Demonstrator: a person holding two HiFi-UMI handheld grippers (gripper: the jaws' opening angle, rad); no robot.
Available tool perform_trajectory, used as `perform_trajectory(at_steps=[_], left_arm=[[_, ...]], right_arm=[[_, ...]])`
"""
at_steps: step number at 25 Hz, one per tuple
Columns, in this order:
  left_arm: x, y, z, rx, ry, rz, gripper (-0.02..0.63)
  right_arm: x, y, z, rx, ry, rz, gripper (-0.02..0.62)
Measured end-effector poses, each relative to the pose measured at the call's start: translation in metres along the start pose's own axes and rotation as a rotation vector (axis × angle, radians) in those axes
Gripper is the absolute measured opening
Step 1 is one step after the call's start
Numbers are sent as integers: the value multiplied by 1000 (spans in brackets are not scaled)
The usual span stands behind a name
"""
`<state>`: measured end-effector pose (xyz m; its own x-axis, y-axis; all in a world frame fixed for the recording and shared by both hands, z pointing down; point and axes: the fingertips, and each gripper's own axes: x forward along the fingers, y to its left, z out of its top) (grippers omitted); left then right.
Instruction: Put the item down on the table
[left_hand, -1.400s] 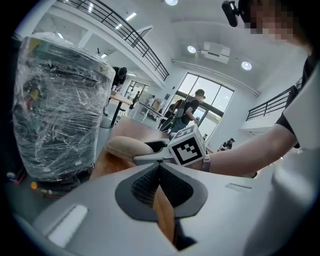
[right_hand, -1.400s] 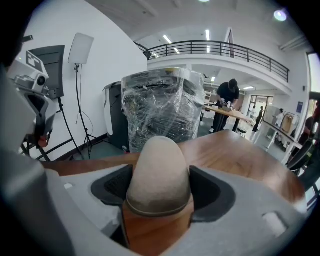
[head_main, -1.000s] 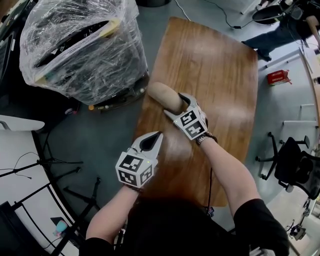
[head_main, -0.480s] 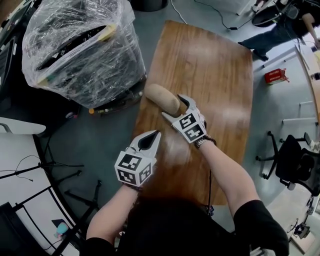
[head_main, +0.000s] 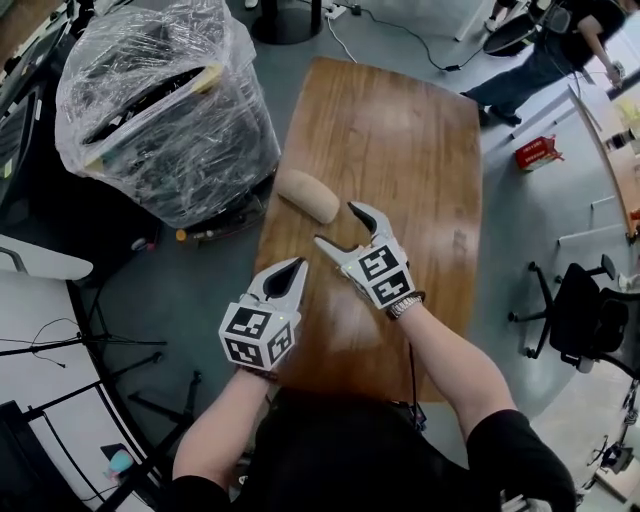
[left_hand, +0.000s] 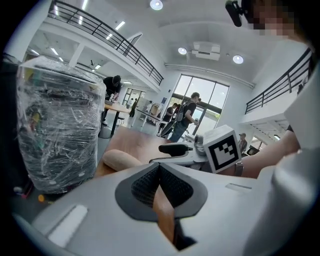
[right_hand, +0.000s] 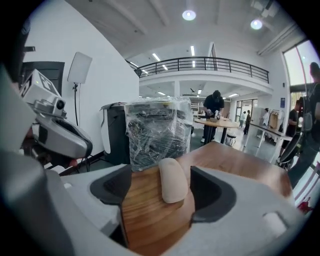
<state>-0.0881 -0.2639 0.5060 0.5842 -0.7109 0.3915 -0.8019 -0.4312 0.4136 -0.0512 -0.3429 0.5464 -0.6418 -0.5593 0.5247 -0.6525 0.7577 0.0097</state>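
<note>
In the head view, a beige loaf-shaped item (head_main: 308, 196) lies on the wooden table (head_main: 410, 120) near its left edge, beside a plastic-wrapped bin (head_main: 165, 110) standing on the floor. The right hand-held gripper (head_main: 338, 225) hovers just short of the item with its jaws spread wide and touching nothing. The left hand-held gripper (head_main: 296, 264) hangs over the table's near left edge, its jaws pressed together and empty.

In the left gripper view, the two dark pads meet with nothing between them; the item rests on the table ahead and to the left.

In the right gripper view, the jaws stand well apart, and the item lies flat on the table ahead, framed by the gap, clear of both pads.
</note>
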Motion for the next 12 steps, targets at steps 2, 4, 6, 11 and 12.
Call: perform_trajectory(at_steps=[2,4,6,11,12], left_arm=[[-7,-7,3,16,-15,9,8],[-15,-14,6,29,-30,17,9],[-22,-23,7,43,-42,24,9],[-41,-49,4,78,-60,33,9],[-45,-55,3,86,-63,33,8]], right_arm=[[-20,7,8,7,-28,-8,343],[-41,14,15,12,-57,-14,316],[-61,23,20,17,-78,-18,282],[-107,46,16,34,-101,-21,204],[-117,50,16,39,-111,-27,182]])
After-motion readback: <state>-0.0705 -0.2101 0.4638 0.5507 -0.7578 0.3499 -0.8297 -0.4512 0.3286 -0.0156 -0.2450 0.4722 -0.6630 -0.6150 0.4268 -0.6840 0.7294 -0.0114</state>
